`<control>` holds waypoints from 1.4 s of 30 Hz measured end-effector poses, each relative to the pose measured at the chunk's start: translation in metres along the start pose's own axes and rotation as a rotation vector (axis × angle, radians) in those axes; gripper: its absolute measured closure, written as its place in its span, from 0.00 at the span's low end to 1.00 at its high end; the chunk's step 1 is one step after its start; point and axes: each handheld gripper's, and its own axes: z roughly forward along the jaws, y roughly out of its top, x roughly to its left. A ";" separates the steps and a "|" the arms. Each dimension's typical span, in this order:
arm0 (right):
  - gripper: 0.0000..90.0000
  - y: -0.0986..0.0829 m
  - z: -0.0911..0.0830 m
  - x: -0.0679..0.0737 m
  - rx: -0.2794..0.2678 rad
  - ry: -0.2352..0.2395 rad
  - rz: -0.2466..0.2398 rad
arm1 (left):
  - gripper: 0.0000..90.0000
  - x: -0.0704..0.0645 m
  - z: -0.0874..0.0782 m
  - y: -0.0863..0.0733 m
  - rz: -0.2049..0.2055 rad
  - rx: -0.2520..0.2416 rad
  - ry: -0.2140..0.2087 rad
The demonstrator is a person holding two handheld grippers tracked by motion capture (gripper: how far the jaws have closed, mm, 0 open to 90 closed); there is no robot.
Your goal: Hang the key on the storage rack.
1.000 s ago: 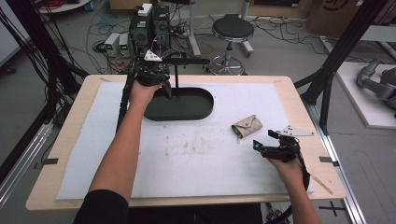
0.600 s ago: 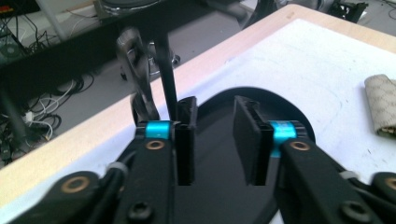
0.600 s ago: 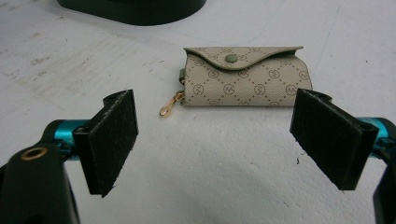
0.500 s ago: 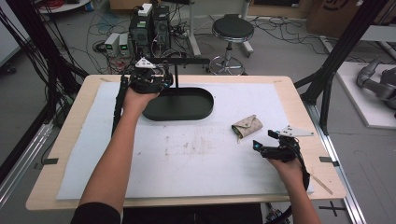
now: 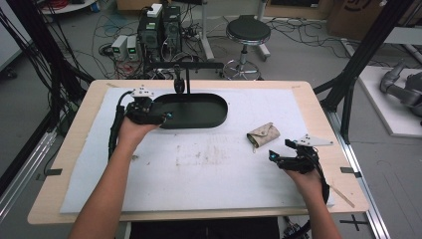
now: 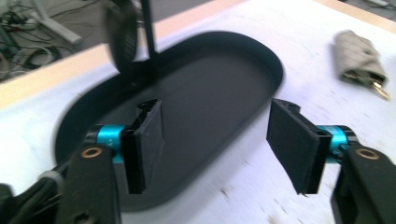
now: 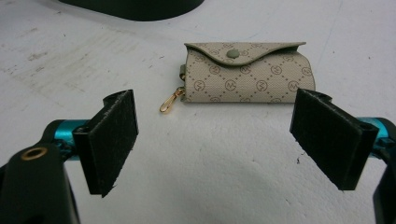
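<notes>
Right gripper (image 7: 215, 140) nearest, jaws spread wide, nothing held, lined up just short of beige monogram key pouch (image 7: 247, 72) lying flat on white mat (image 5: 209, 169), gold clasp (image 7: 170, 100) poking out. Looked like approach step; next needs push forward, straddle pouch, squeeze. Farther off, left gripper (image 6: 215, 140) also released, hovering over rim of black oval tray (image 6: 196, 88).

Beige patterned key pouch (image 7: 247, 72) lies flat, flap snapped shut, gold clasp poking out at nine o'clock
</notes>
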 end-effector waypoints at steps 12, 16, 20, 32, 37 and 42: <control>0.17 -0.002 0.002 -0.001 0.007 -0.006 -0.002 | 0.30 -0.025 -0.026 -0.054 -0.002 -0.025 0.007; 0.17 -0.002 0.003 -0.001 0.014 -0.010 0.000 | 0.26 -0.026 -0.025 -0.072 0.002 -0.003 0.009; 0.17 -0.003 0.003 -0.002 0.018 -0.013 -0.004 | 0.24 -0.026 -0.023 -0.083 -0.006 0.017 0.008; 0.17 -0.003 0.009 -0.005 0.038 -0.028 0.008 | 0.23 -0.027 -0.026 -0.111 -0.038 0.005 0.017; 0.17 -0.003 0.011 -0.005 0.042 -0.028 0.008 | 0.23 -0.024 -0.028 -0.111 -0.038 -0.014 0.029; 0.17 -0.003 0.011 -0.004 0.043 -0.031 0.005 | 0.22 -0.024 -0.028 -0.111 -0.043 -0.018 0.030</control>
